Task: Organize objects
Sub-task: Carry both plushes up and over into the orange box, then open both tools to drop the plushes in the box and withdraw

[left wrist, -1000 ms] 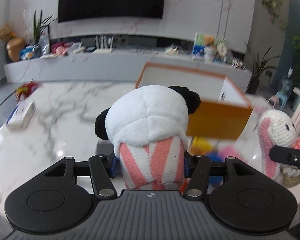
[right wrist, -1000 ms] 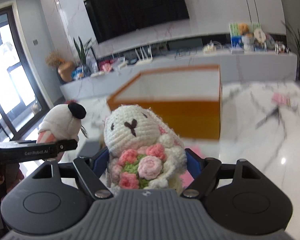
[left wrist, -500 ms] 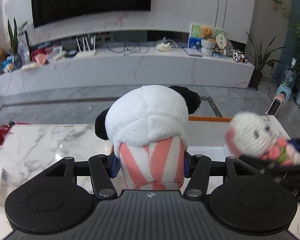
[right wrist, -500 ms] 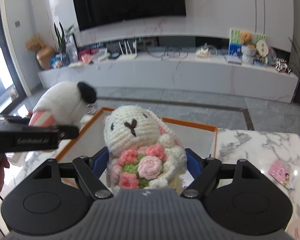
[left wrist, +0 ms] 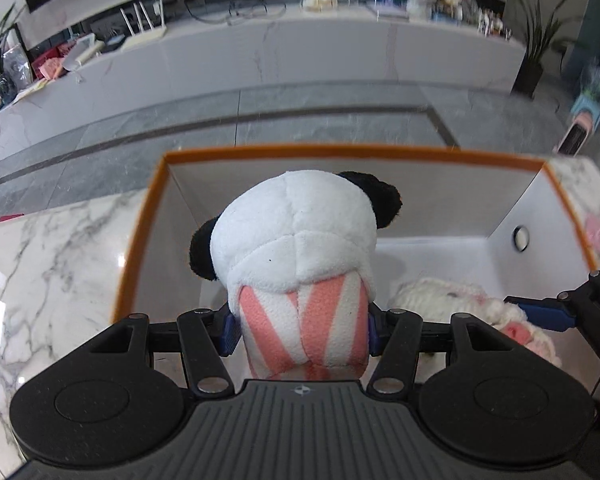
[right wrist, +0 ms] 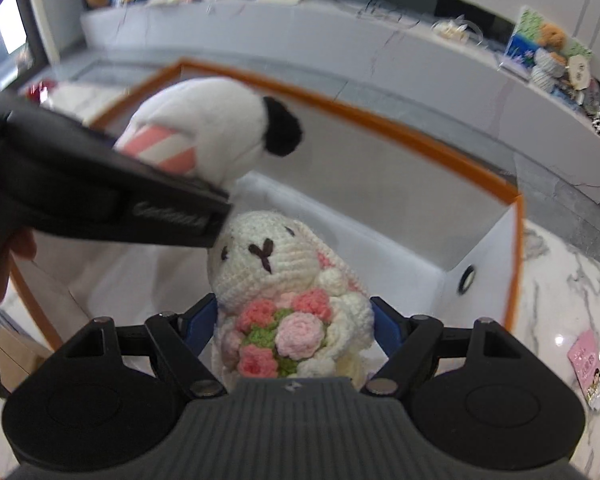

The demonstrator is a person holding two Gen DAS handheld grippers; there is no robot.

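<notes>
Panda (left wrist: 300, 240) clamped in my left tool (left wrist: 298, 330), bunny (right wrist: 284, 276) in my right tool (right wrist: 294, 320), both seemingly over the box (left wrist: 340, 151).

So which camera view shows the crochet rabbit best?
The right wrist view: the crochet rabbit faces the camera between the right gripper fingers, with face and flower bouquet clear. The left wrist view shows only part of it, blurred and low in the orange-rimmed box, behind the panda plush.

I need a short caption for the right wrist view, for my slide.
Right gripper holds a crocheted bunny over the orange-rimmed box; left gripper holds a plush panda beside it.
</notes>
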